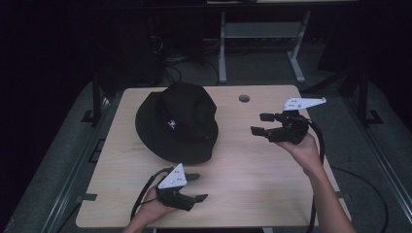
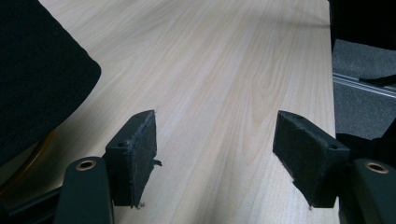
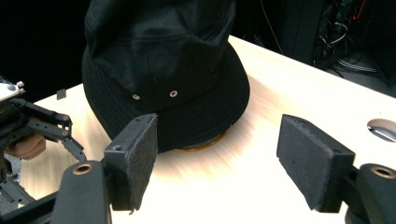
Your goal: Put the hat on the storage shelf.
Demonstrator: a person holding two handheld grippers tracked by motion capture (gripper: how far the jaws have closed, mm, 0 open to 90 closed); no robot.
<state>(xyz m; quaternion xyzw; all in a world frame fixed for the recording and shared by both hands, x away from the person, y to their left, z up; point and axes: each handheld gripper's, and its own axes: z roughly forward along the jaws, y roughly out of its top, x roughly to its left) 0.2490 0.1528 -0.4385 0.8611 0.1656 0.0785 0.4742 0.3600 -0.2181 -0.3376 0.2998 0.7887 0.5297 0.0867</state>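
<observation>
- A black bucket hat [image 1: 177,121] sits crown-up on the light wooden surface [image 1: 243,165], toward its far left part; a small white mark shows on the crown in the high view.
- In the right gripper view the bucket hat [image 3: 163,70] shows two small metal eyelets on the side of its crown, and something amber-coloured peeks out from under the brim at the front.
- The left gripper [image 1: 195,187] is held low at the near edge of the surface, just in front of the hat and apart from it; its jaws stand wide apart with nothing between them.
- In the left gripper view the left gripper [image 2: 215,154] looks along bare wood, with the hat's brim [image 2: 42,79] at the left edge.
- The right gripper [image 1: 260,124] is held above the right side of the surface, pointing left toward the hat, well apart from it; its jaws are wide open and hold nothing.
- A round hole [image 1: 244,98] lies in the surface near the far edge, right of the hat.
- The right gripper view takes in the other hand [image 3: 25,144] and its gripper at far left.
</observation>
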